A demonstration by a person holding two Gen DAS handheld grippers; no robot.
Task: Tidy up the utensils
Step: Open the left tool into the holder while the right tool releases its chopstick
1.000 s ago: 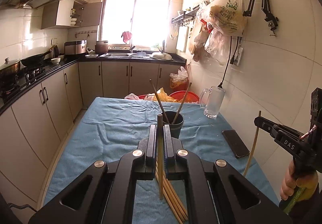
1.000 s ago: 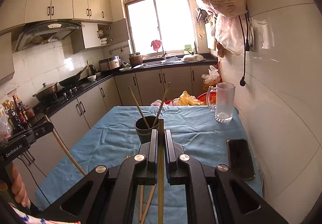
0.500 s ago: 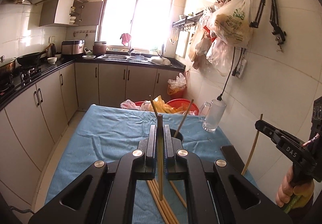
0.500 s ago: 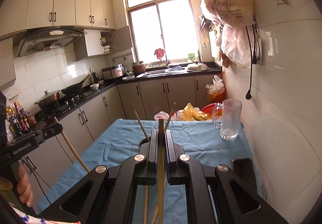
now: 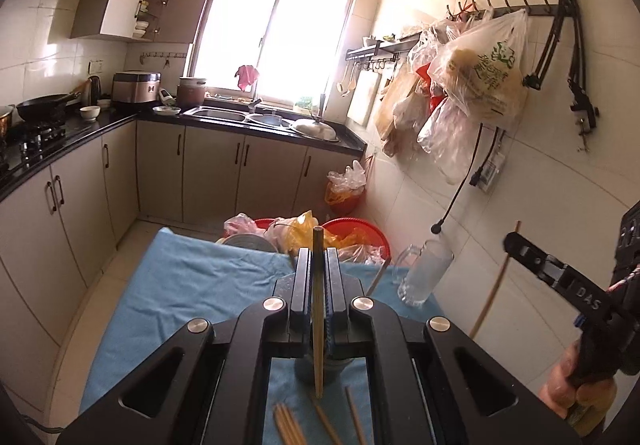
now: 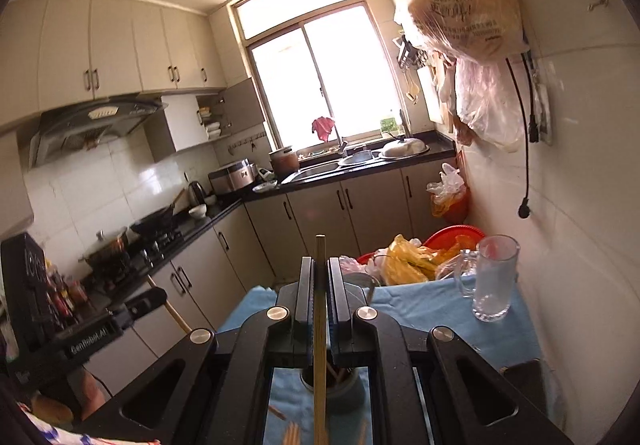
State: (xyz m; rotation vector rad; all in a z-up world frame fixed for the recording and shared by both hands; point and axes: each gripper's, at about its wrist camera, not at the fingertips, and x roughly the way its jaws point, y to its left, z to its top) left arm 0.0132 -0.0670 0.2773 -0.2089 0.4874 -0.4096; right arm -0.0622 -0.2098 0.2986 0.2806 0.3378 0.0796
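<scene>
Blue cloth (image 5: 192, 285): both tools clamp chopsticks; only right view shows phone (image 6: 526, 377).

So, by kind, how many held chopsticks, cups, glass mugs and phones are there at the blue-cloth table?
Thin wooden chopsticks held: 2, one in the left gripper, one in the right gripper
Dark round cup: 1
Clear glass handled mug: 1
Black flat phone: 1
Total: 5
</scene>
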